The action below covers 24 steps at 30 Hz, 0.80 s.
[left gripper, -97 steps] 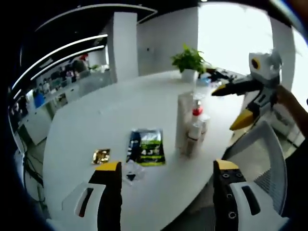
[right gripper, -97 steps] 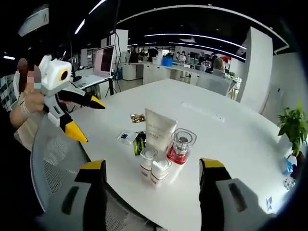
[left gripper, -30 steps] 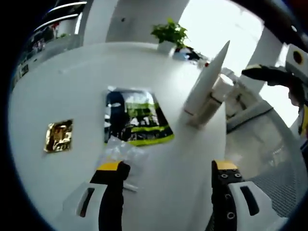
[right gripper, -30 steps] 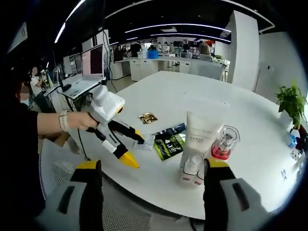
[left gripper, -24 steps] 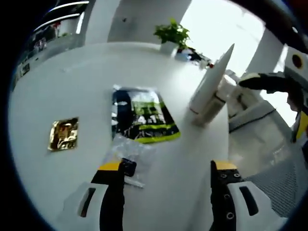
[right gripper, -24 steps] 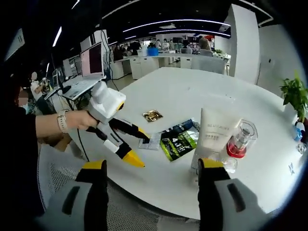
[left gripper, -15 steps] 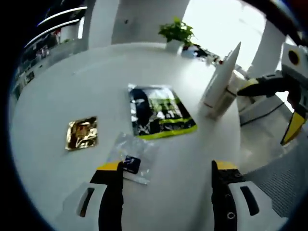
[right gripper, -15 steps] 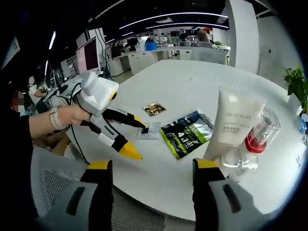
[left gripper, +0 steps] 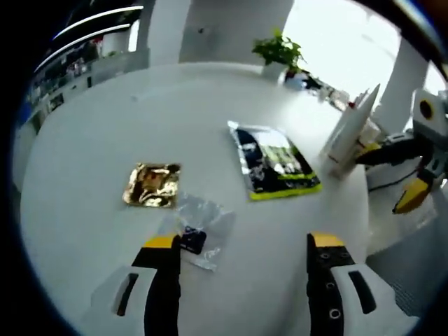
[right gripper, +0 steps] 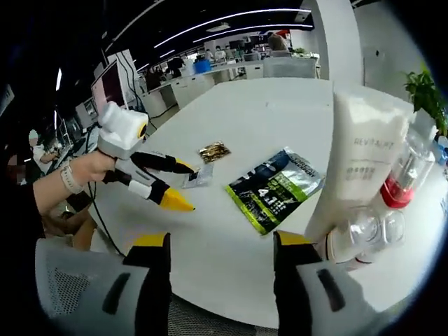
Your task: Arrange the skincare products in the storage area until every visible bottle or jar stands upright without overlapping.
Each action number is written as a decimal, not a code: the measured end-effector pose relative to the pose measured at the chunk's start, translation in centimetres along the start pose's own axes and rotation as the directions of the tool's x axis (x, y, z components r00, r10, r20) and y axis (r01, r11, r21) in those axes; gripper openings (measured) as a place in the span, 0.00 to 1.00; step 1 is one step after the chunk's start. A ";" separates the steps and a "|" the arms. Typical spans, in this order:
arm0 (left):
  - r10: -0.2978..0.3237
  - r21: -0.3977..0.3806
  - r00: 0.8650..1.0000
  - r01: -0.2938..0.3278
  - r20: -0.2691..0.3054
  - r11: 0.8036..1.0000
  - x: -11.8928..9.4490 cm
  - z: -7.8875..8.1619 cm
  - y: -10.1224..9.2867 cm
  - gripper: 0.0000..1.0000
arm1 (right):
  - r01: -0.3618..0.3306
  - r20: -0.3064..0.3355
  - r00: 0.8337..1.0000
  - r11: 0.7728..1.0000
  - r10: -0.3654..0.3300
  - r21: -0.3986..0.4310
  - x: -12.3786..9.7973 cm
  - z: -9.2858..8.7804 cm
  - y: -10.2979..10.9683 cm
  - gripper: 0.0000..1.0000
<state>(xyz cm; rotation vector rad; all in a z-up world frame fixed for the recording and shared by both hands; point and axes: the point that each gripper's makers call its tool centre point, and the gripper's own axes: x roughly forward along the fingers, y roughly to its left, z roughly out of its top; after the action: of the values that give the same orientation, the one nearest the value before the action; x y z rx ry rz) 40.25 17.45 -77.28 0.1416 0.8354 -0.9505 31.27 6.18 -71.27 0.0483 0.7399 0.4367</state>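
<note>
On a round white bench [left gripper: 84,175], the left tongs [left gripper: 241,245] hang wide and empty over a small clear plastic sachet [left gripper: 196,231]. The right tongs [right gripper: 220,245], also wide and empty, sit just beside the upright white cream tube [right gripper: 360,161] and clear-capped bottles [right gripper: 367,231]; a careless nudge there could topple that tight cluster.

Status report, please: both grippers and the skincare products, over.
Left gripper open, at clear sachet. Right gripper open, empty. White tube and red-capped bottle upright, clustered. Green-black packet lies flat beside them.
</note>
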 end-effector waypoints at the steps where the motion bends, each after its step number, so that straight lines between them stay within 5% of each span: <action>1: 0.004 -0.004 1.000 -0.004 0.004 1.000 -0.1 0.0 0.4 0.70 | 0.014 0.002 1.000 1.000 -0.014 0.018 0.1 0.0 -0.3 0.57; 10: 0.054 -0.029 0.999 -0.053 0.005 0.998 -0.7 0.4 2.7 0.76 | 0.055 0.006 0.998 0.992 -0.056 0.110 1.4 -0.9 -1.3 0.57; 15: 0.042 0.050 0.999 -0.043 0.019 0.998 -0.8 1.9 1.4 0.75 | 0.130 0.022 0.991 0.980 -0.135 0.153 2.0 -1.1 -2.4 0.53; 20: -0.110 0.135 0.994 0.110 -0.006 0.985 1.3 3.4 -2.3 0.61 | 0.136 0.020 0.989 0.964 -0.145 0.229 3.0 -1.3 -2.8 0.47; 24: -0.127 0.128 0.992 0.129 -0.020 0.983 3.0 4.0 -2.6 0.55 | 0.164 0.019 0.985 0.961 -0.173 0.221 3.4 -1.2 -3.2 0.43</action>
<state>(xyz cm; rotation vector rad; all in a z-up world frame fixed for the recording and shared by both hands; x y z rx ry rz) 41.43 12.03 -75.96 0.2072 0.8008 -1.1265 33.93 4.54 -74.94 0.1982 0.7451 0.1896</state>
